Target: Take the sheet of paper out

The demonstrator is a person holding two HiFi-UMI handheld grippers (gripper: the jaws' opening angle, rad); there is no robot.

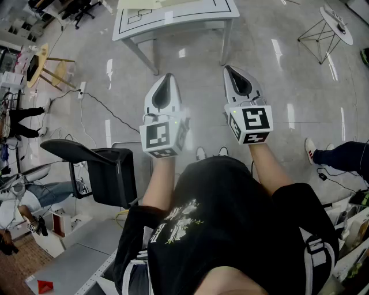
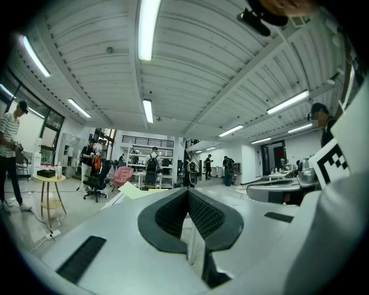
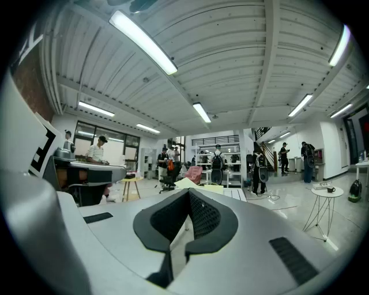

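Note:
A white table (image 1: 173,23) with black line markings stands ahead of me on the grey floor. A pale yellow sheet of paper (image 1: 138,3) lies at its far left; it also shows just beyond the jaws as the sheet (image 2: 135,190) and the sheet (image 3: 190,184). My left gripper (image 1: 168,75) and right gripper (image 1: 227,68) are held level side by side, pointing at the table and well short of it. In the left gripper view the left gripper (image 2: 188,190) has its tips together with nothing between them. The right gripper (image 3: 188,191) is shut and empty as well.
A black office chair (image 1: 98,167) stands close at my left. A round wooden stool (image 1: 40,63) and a floor cable (image 1: 104,106) lie further left. A wire-legged round side table (image 1: 334,23) is at the far right, and a person's leg (image 1: 340,155) at the right edge.

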